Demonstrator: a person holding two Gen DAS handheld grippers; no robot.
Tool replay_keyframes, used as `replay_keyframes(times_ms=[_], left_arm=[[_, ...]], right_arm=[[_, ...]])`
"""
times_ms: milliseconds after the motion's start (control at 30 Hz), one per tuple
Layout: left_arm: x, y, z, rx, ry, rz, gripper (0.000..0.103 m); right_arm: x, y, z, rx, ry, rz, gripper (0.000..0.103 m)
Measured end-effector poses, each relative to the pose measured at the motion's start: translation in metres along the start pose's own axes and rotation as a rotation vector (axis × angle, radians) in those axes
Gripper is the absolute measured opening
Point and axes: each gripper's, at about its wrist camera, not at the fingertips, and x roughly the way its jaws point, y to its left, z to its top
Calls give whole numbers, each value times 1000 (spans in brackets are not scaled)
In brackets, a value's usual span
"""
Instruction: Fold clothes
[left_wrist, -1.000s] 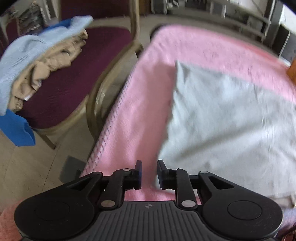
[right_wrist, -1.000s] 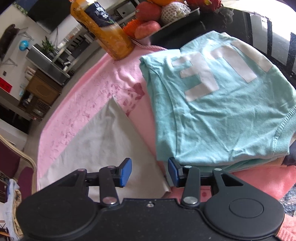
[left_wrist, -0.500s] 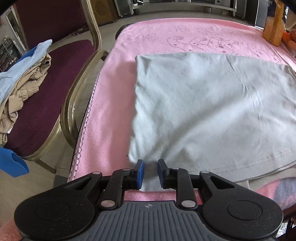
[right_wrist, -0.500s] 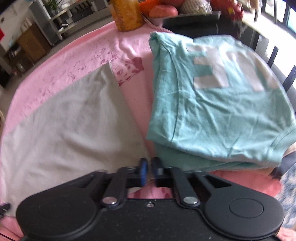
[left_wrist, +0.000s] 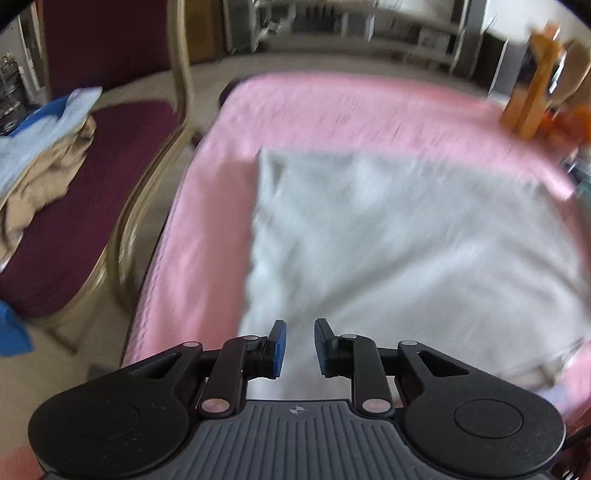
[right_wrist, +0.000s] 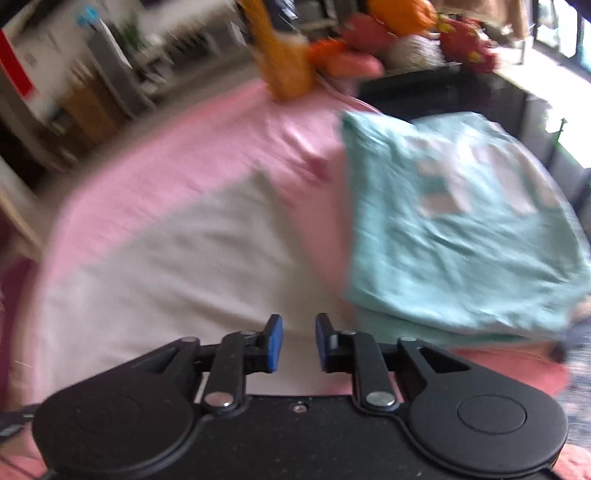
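Note:
A pale grey garment (left_wrist: 388, 236) lies folded flat on the pink-covered table (left_wrist: 332, 107); it also shows in the right wrist view (right_wrist: 177, 266). My left gripper (left_wrist: 298, 341) hovers over its near left corner, jaws a little apart with nothing between them. My right gripper (right_wrist: 298, 338) hovers over its near right edge, jaws a little apart and empty. A folded teal shirt (right_wrist: 461, 229) with white letters lies on a stack to the right. Both views are motion-blurred.
A maroon chair (left_wrist: 92, 177) with a gold frame stands left of the table, holding a pile of beige and light blue clothes (left_wrist: 40, 155). An orange bottle (right_wrist: 284, 62) and fruit (right_wrist: 391, 33) stand at the table's far end.
Both grippers have let go: the right jaws, shut on the grey garment's edge half a second ago, are now apart. Both cameras have pulled back and up from the garment.

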Motion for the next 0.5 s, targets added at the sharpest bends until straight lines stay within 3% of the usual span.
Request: replay_keyframes(times_ms=[133, 333, 467, 500], left_arm=[[19, -23, 23, 10, -2, -77, 22], [62, -64, 39, 51, 26, -206, 22], [85, -62, 41, 3, 61, -227, 23], [87, -57, 42, -25, 62, -231, 20]], right_arm=[[29, 4, 14, 135, 65, 229, 24], [94, 23, 13, 251, 247, 428, 24], [124, 32, 11, 254, 310, 419, 24], [126, 26, 12, 273, 298, 396, 17]])
